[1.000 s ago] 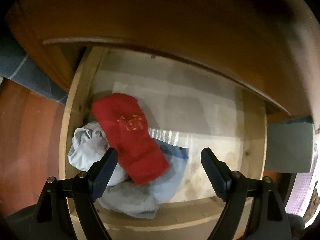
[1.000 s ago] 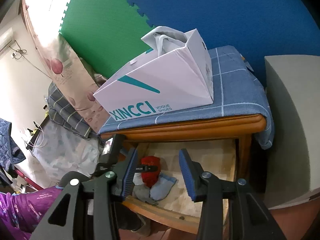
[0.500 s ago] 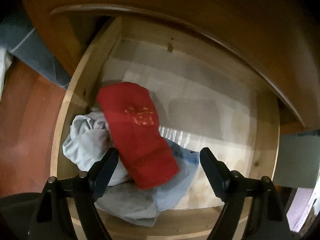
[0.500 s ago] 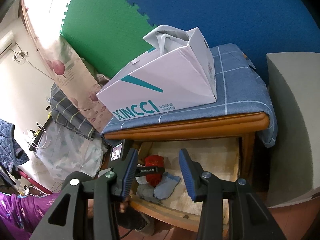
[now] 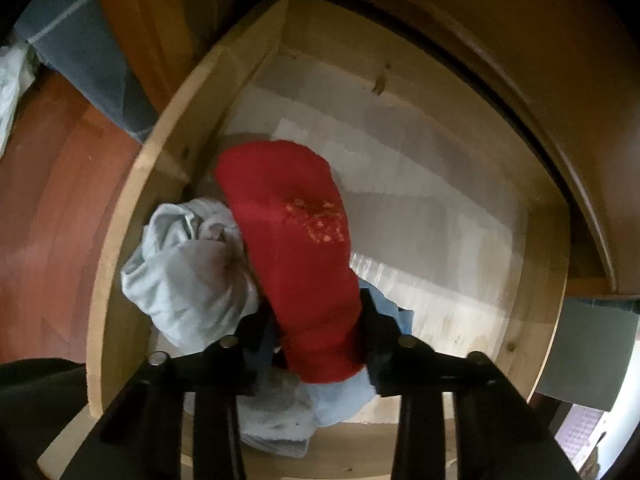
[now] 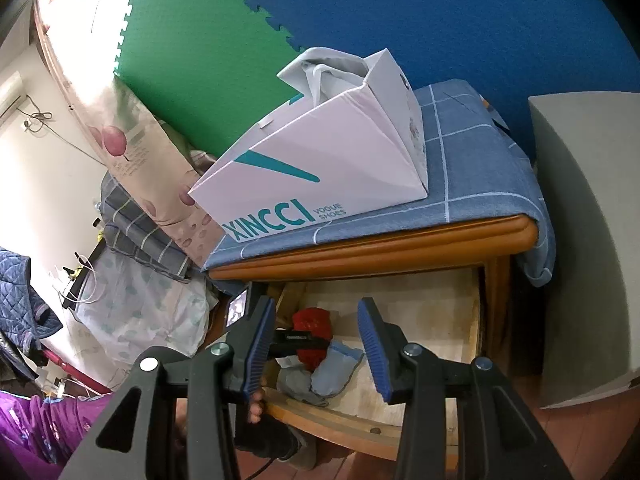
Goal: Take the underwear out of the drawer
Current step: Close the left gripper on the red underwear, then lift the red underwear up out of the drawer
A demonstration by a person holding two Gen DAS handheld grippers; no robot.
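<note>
Fingers [image 5: 366, 320] of left gripper [image 5: 316, 340] closing on red underwear [image 5: 296, 240].

Left gripper [image 5: 318, 334]: formerly wide above drawer [image 5: 132, 216], now lower, jaws closing around red underwear [image 5: 292, 240].

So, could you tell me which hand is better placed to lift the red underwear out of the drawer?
Left: its tool is closing around the red underwear in the drawer; the right tool hovers empty outside.
</note>
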